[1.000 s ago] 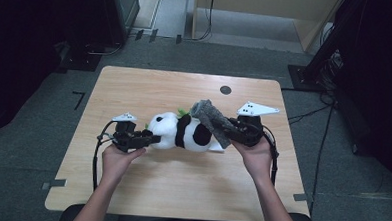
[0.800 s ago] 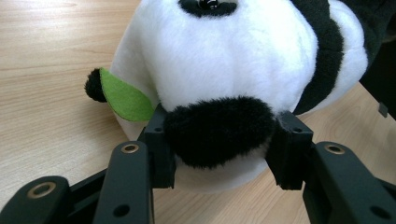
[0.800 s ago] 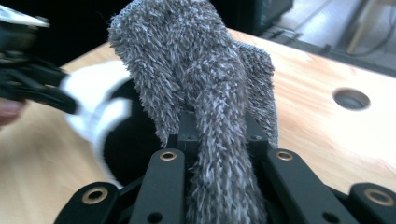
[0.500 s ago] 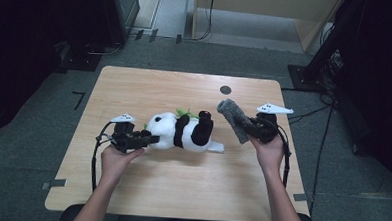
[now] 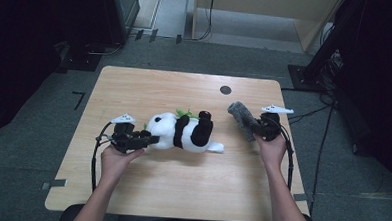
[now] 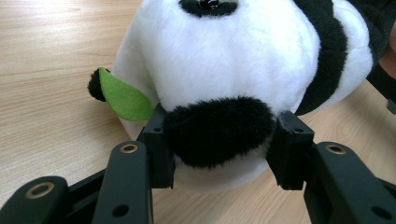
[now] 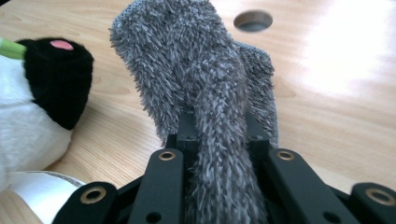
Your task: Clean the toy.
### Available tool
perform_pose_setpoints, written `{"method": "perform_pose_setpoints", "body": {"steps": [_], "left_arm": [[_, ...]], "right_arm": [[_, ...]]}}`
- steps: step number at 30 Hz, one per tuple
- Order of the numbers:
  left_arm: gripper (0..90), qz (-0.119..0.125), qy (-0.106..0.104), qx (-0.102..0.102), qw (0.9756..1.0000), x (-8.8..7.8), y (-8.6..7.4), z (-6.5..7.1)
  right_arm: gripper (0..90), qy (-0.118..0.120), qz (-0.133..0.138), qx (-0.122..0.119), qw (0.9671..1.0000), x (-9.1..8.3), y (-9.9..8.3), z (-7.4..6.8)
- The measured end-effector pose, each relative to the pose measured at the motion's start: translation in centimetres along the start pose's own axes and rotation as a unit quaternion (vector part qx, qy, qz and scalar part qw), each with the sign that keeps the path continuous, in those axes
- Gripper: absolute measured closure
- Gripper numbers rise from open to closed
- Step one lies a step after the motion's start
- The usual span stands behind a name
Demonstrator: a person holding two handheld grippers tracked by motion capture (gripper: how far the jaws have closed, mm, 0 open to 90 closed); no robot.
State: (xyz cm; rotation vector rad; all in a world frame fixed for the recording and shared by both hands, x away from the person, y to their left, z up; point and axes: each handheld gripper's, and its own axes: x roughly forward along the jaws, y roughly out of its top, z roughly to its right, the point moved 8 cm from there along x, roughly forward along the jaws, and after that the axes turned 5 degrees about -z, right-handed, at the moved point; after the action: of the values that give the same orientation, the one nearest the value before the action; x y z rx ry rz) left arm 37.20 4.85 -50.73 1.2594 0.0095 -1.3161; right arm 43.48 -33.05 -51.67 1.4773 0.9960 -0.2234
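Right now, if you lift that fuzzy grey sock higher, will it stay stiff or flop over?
Probably flop. The grey sock is soft, shaggy fabric, and it already folds and bunches where the right gripper pinches it. It looks light too, since that narrow pinch holds it. The fuzz should keep it from slipping out.

No readable text, label, brand, number or sign appears anywhere in these views.

Table [image 5: 180, 190] evenly lit, surroundings dark — glare patch in right gripper view, perhaps overhead lamp.
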Motion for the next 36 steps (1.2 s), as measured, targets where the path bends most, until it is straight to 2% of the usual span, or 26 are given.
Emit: {"method": "perform_pose_setpoints", "body": {"steps": [4,7,10,13,17,22,24,29,32,34,36], "left_arm": [[50.9,0.001,-0.001,-0.001,1.0000,0.0,0.0,0.0],[51.5,0.005,-0.011,-0.009,0.9999,-0.1,0.1,0.1],[54.6,0.023,-0.035,-0.030,0.9987,-0.3,0.6,0.4],[55.6,0.022,-0.052,-0.044,0.9974,0.0,0.8,0.7],[56.0,0.014,-0.043,-0.040,0.9982,-0.1,0.9,0.8],[56.2,0.016,-0.047,-0.045,0.9977,-0.5,0.9,1.0],[56.2,0.014,-0.040,-0.045,0.9981,-0.5,0.8,0.8],[56.1,0.018,-0.039,-0.046,0.9980,-0.5,0.8,0.7],[56.1,0.018,-0.040,-0.047,0.9980,-0.5,0.8,0.6],[56.1,0.018,-0.040,-0.047,0.9980,-0.5,0.8,0.6],[56.1,0.018,-0.039,-0.046,0.9980,-0.5,0.8,0.6]], "right_arm": [[76.2,0.003,-0.009,0.003,1.0000,0.8,-0.3,0.1],[76.2,0.003,-0.003,-0.002,1.0000,0.7,-0.1,-0.3],[76.2,0.003,0.004,-0.009,0.9999,0.4,0.1,-0.6],[76.2,0.008,0.004,-0.003,1.0000,0.2,0.2,-0.8],[76.2,0.012,0.015,-0.016,0.9997,-0.3,0.7,-1.6],[76.2,0.008,0.014,-0.033,0.9993,-0.5,0.8,-2.0],[76.2,0.002,0.007,-0.029,0.9996,-0.2,0.5,-1.6],[76.0,0.004,-0.014,-0.009,0.9999,0.9,-0.4,-0.5],[75.4,-0.005,-0.022,-0.007,0.9997,1.2,-0.8,0.1],[72.0,-0.009,-0.022,-0.001,0.9997,1.3,-0.9,0.5],[64.2,-0.008,-0.018,0.007,0.9998,1.3,-0.8,0.8]]}}
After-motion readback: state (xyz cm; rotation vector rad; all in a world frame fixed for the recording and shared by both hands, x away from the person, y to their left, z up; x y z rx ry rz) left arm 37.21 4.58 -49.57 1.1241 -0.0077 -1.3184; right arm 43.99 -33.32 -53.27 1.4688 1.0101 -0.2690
